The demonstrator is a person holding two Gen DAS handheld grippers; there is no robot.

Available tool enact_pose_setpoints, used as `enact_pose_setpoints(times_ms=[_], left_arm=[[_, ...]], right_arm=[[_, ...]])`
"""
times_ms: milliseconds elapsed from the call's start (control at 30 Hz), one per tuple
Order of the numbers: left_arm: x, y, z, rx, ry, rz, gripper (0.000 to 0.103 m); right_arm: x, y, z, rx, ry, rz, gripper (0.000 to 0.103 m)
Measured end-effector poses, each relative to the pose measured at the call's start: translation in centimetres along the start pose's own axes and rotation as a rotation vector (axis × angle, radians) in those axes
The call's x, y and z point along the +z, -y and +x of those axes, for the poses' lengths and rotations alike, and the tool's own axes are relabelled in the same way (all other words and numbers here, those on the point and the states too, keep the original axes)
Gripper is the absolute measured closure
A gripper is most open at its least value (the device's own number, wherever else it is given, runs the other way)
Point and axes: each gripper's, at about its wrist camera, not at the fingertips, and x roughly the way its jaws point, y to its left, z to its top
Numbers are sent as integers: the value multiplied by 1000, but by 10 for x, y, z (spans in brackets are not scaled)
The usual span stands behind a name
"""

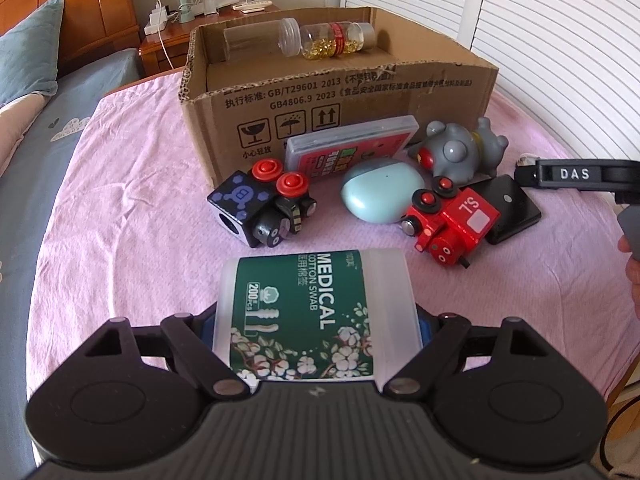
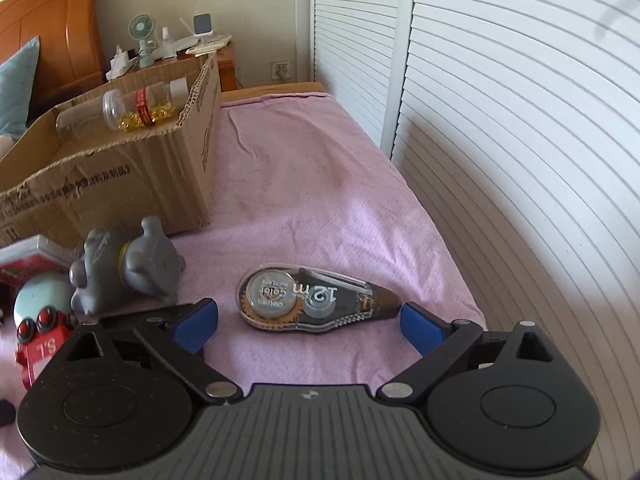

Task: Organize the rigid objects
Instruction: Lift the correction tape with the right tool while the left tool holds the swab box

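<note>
Boxed: two bottles (image 1: 316, 40) in box (image 1: 340, 92) | left gripper (image 1: 316, 320) clamps my swab tub (image 1: 312, 312) | right gripper (image 2: 310, 326) gapes over tape roller (image 2: 316, 300) (toys wait)

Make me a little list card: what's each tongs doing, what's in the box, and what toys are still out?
left tongs: shut on cotton swab box
right tongs: open, correction tape lies just ahead
cardboard box: two clear bottles inside
still out: black train, red train, grey toy
surface: pink sheet
</note>
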Motion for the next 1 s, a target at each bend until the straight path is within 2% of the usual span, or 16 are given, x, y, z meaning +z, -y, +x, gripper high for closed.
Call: enact_pose_setpoints(times_ms=[100,500,567,833,1000], left_arm=[[1,0,1,2,-4,-6,20],[4,-2,-1,20,-26,-59,20],[4,-1,-3,21,-22,-65,20],[6,-5,-7,4,-24,-69,20],[11,-6,-18,-12,-20,-36,20]], right_arm=[[1,-8,5,-27,14,-29,5],[2,-5,6,-10,31,-47,7],[2,-4,5,-4,34,-56,10],[3,0,1,41,9,-87,10],[7,6,-11,89,-9,-109,10]])
